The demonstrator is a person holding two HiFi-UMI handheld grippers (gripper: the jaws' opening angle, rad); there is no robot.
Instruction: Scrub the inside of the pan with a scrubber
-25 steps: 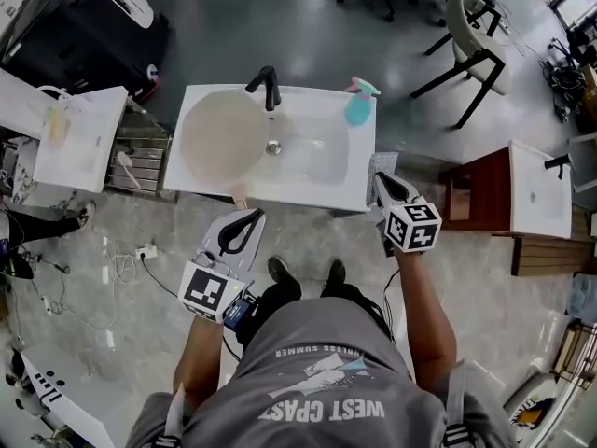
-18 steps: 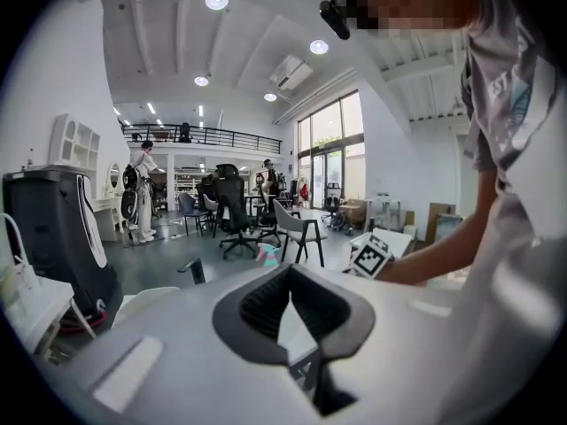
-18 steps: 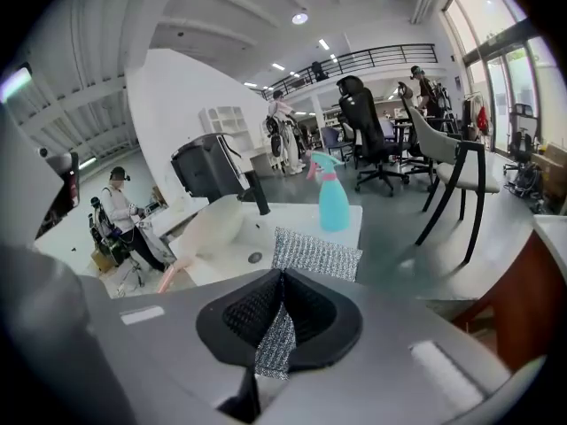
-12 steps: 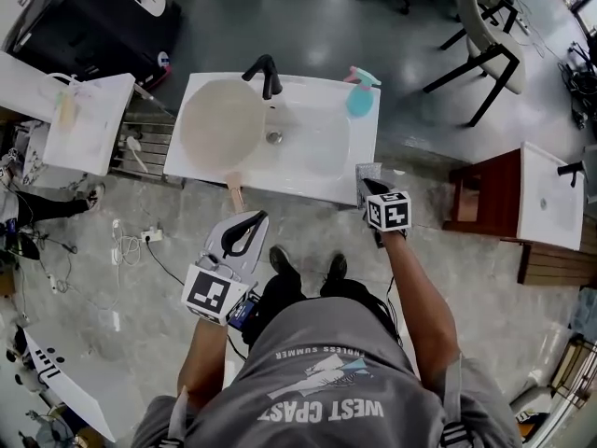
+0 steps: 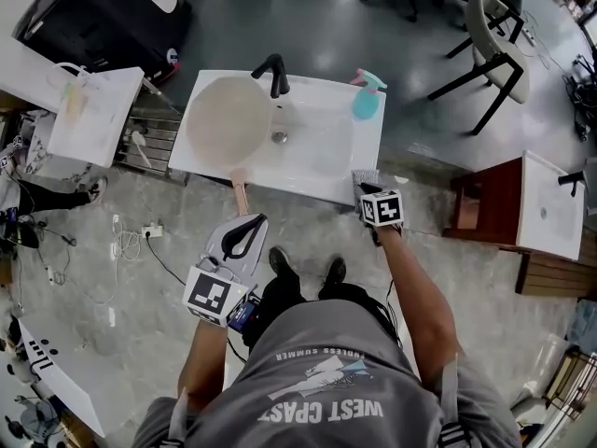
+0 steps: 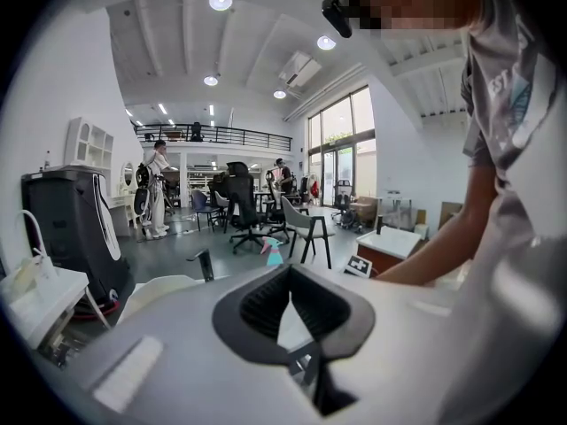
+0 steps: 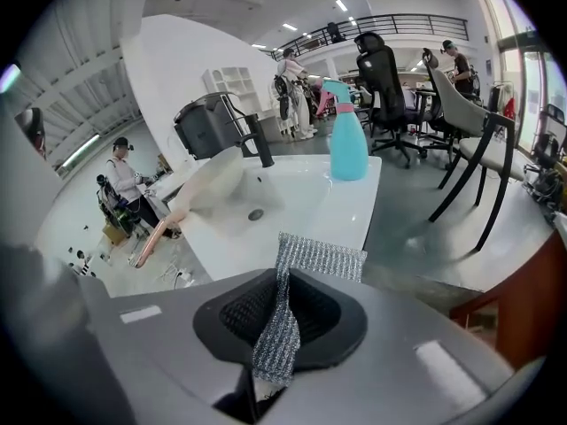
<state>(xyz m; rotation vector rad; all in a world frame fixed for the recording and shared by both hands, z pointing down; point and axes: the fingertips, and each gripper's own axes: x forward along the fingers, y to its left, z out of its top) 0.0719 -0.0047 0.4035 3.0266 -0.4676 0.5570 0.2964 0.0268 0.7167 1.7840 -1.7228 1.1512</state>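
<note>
Pan (image 5: 229, 119) lies in the left half of the white sink (image 5: 322, 180) with its handle poking over the near edge; the black faucet (image 5: 275, 71) is on its far right side and a teal spray bottle (image 5: 365, 101) stands at the sink's far right corner. Our right tool (image 7: 283, 282) is at the sink's near right corner, jaws opening with the silver mesh scrubber (image 7: 321, 257) pinched between them, well apart from the pan. Our left tool (image 6: 286, 271) hangs nearer us over the floor, jaws together on nothing.
</note>
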